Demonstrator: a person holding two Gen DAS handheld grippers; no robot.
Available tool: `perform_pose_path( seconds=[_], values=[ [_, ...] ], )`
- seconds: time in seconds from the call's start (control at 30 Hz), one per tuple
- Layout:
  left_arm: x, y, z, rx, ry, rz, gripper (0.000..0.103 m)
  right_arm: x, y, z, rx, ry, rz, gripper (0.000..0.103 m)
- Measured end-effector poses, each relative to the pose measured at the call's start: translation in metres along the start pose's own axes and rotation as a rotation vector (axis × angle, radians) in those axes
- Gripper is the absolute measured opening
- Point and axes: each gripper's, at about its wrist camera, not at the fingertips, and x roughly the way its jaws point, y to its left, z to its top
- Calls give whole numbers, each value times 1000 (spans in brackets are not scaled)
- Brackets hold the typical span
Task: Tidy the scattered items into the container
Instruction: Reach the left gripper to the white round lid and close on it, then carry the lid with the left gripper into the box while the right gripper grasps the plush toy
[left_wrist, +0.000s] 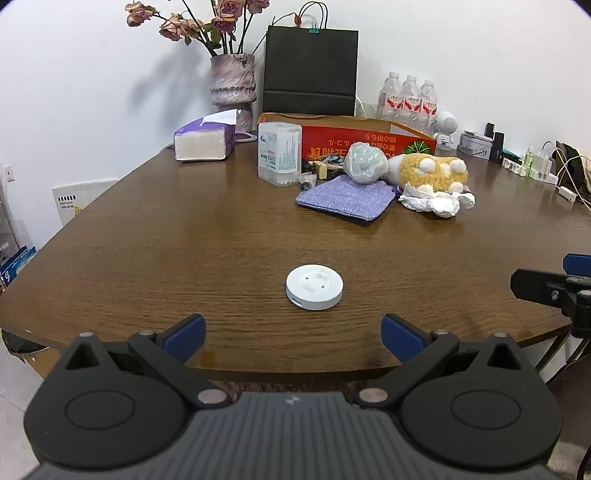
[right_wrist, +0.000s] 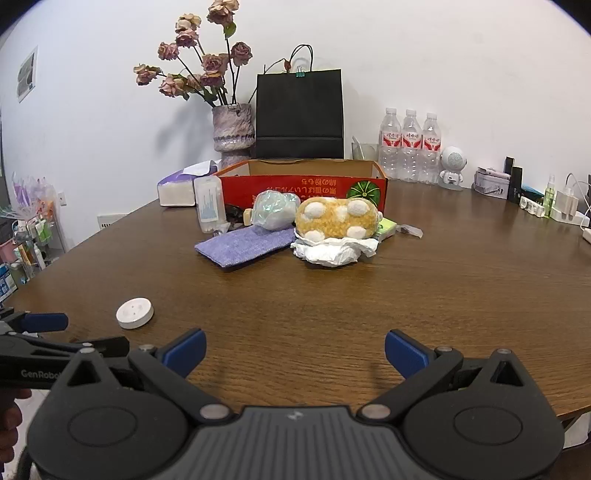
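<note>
A white round puck (left_wrist: 314, 287) lies alone on the brown table, just ahead of my open left gripper (left_wrist: 293, 334), whose blue pads are wide apart with nothing between them. The puck (right_wrist: 135, 312) sits to the left of my right gripper (right_wrist: 295, 350), also open and empty over the table's near edge. Farther back stands the open red cardboard box (right_wrist: 303, 184) (left_wrist: 354, 138). In front of it lie a purple knitted pouch (right_wrist: 243, 245), a pale green wrapped bundle (right_wrist: 275, 210), a yellow plush with white dots (right_wrist: 338, 219), crumpled white paper (right_wrist: 332, 251) and a clear swab box (left_wrist: 279, 153).
A tissue pack (left_wrist: 205, 140), a vase of dried roses (left_wrist: 232, 79) and a black paper bag (left_wrist: 310, 72) stand behind the box. Three water bottles (right_wrist: 410, 142), a small white robot figure (right_wrist: 452, 168), chargers and cables (right_wrist: 565, 203) line the right rear.
</note>
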Motion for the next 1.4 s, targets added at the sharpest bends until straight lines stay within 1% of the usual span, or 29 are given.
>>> perform_pose_path(
  seconds=[0.33,0.53,0.6,0.67,0.73,0.77,0.83,0.87,0.93,0.97,1.0,1.03,1.27,1.4],
  values=[
    [5,2,-2,-7,18,-2,103,3,0,-4,3,14,3,103],
    [12,2,2,5,-1,-4,103,6,-2,-6,-1,25,-1,103],
    [15,1,6,4,-10,-19,103,8,-3,-6,-1,24,-1,103],
    [18,-2,10,24,-24,-25,102,9,-4,-6,0,22,-1,103],
    [21,-6,13,42,-37,-26,94,12,-5,-6,2,22,-1,103],
    [23,-7,15,35,-38,-27,91,13,-7,-5,3,24,-2,103],
    [29,-5,16,10,-20,-39,70,17,-8,-6,5,27,-2,103],
    [32,-6,17,11,-18,-42,69,18,-9,-5,7,29,-2,103],
    [33,-9,16,42,-27,-13,63,22,-11,-5,13,33,0,103],
    [34,-9,16,41,-29,-16,60,24,-12,-5,16,35,2,103],
    [34,-8,17,42,-33,-19,47,26,-13,-5,19,37,4,103],
    [34,-7,18,43,-35,-25,40,28,-14,-4,22,38,6,103],
    [42,-1,29,19,-33,-60,40,47,-22,5,18,36,12,103],
    [48,1,48,10,-62,-74,40,60,-26,25,-7,5,4,103]
  ],
)
